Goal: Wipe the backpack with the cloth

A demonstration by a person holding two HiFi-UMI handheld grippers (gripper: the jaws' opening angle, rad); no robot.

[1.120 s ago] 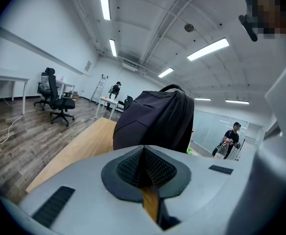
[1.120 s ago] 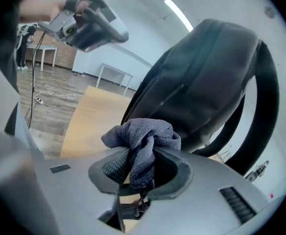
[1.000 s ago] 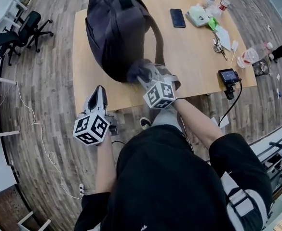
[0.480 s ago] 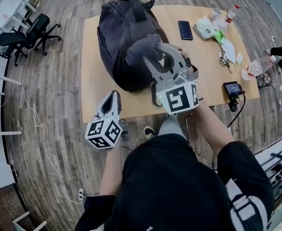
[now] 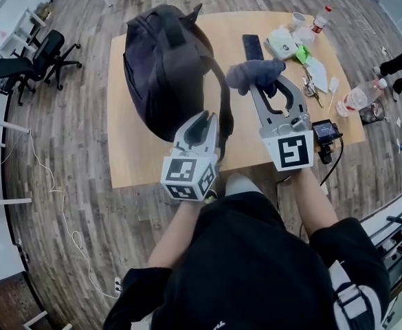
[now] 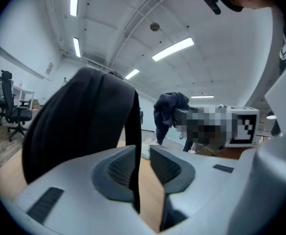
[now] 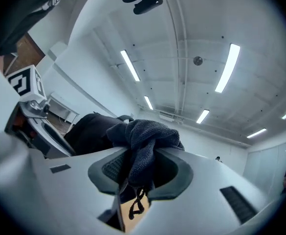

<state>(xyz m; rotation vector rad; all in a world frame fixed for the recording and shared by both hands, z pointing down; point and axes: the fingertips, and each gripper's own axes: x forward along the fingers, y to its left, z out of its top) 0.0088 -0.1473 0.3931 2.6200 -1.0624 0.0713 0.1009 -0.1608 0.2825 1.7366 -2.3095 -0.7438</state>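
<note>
Backpack [image 5: 163, 67]: strap [image 6: 132, 126] between jaws of my left gripper [image 5: 203, 117], just cracking open, unpinched, likely for steadying; right gripper [image 5: 266, 91] clamps cloth [image 5: 252, 74], wipe-ready.

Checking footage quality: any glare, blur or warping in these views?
Head view: fisheye bows the light wooden table. Left gripper view: white ceiling strip lights blow out; black fabric backpack underexposed. Right gripper view: dark grey knitted cloth sharp, corners vignetted.

We saw the black backpack [image 5: 166, 67] lying bulged on the table's [image 5: 139, 163] left half; the dark grey cloth [image 5: 254, 74] hung bunched in the right gripper [image 5: 261, 88] beside it.
</note>
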